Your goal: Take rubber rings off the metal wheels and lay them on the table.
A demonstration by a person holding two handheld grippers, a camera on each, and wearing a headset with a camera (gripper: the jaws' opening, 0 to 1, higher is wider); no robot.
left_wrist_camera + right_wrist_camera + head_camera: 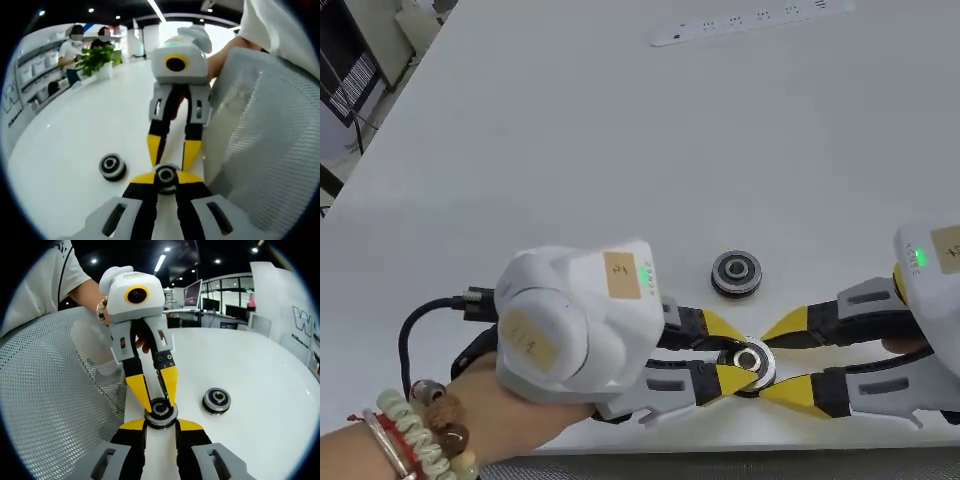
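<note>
Lowest in frame, our left gripper (732,352) is clamped on the metal wheel (750,362) at bottom centre, steadying it, we judge, on the table (620,130). Our right gripper (783,359) faces it, jaws apart astride the rim, seemingly to catch its rubber ring (161,424). A second wheel (736,273) waits just above.

The far wheel (736,273) lies flat on the table (620,120), its black rubber ring (716,276) on a shiny steel hub. The near wheel (748,362), ringed likewise, lies flat by the front edge, just apart from it.
</note>
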